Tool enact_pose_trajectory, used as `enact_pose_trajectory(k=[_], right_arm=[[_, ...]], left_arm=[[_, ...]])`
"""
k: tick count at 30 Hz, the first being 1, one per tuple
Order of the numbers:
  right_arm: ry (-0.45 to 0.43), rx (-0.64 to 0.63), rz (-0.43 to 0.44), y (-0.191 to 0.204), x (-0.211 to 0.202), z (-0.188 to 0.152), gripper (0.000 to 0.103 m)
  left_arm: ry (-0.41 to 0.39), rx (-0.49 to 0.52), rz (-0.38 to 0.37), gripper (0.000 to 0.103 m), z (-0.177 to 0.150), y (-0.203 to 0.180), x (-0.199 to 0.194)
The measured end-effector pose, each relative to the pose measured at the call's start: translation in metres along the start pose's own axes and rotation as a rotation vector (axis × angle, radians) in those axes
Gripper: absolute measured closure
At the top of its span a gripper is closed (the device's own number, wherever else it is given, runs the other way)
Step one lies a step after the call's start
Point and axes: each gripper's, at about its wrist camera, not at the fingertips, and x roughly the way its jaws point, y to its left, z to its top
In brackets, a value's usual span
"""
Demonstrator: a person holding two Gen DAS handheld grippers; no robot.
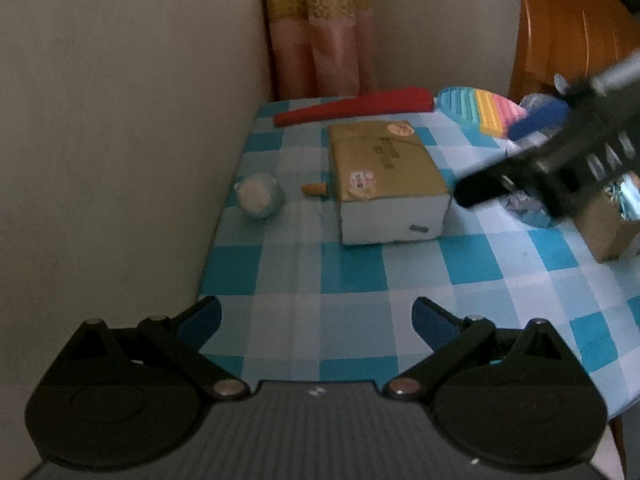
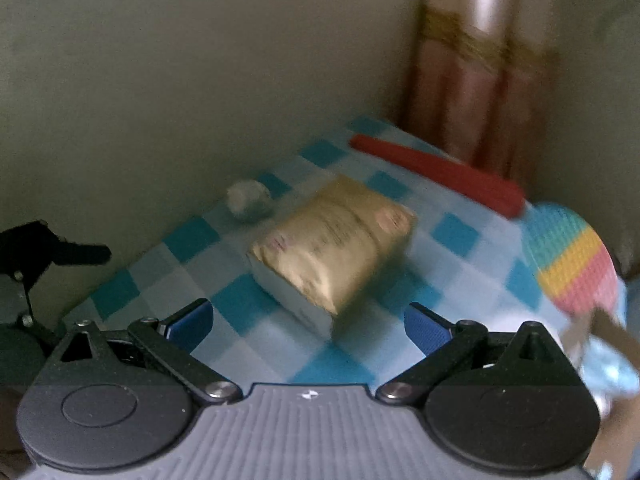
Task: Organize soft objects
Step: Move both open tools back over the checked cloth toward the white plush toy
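A gold-wrapped soft pack (image 1: 384,176) lies in the middle of the blue checked tablecloth (image 1: 304,280); it also shows in the right wrist view (image 2: 332,244). A small pale round plush (image 1: 259,194) (image 2: 249,200) sits near the wall. A long red soft piece (image 1: 356,110) (image 2: 440,172) lies at the back. A rainbow pad (image 1: 480,110) (image 2: 568,256) lies at the right. My left gripper (image 1: 316,320) is open and empty over the near cloth. My right gripper (image 2: 308,324) is open and empty just before the pack; its arm shows at right in the left wrist view (image 1: 560,160).
A wall (image 1: 120,140) runs along the table's left edge. Pink curtains (image 1: 324,32) hang behind. A wooden chair (image 1: 568,32) stands back right. A cardboard box (image 1: 612,224) with shiny stuff and a blue object (image 1: 540,120) sit at the right. A small orange piece (image 1: 314,189) lies beside the pack.
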Motion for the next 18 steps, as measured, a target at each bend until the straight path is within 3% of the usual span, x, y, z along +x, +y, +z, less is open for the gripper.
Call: enact_pose_trajectory(k=[5, 14, 18], right_arm=[[0.004, -0.131, 0.045, 0.009, 0.023, 0.034, 0.003], [0.130, -0.380, 0.138, 0.026, 0.077, 0.100, 0.028], [0.200, -0.457, 0.151, 0.030, 0.109, 0.117, 0.047]], left_arm=[[0.021, 0.010, 0.003, 0.002, -0.005, -0.001, 0.004], [0.042, -0.015, -0.020, 0.002, -0.013, 0.000, 0.011], [0.057, -0.033, -0.029, 0.002, -0.015, 0.001, 0.017]])
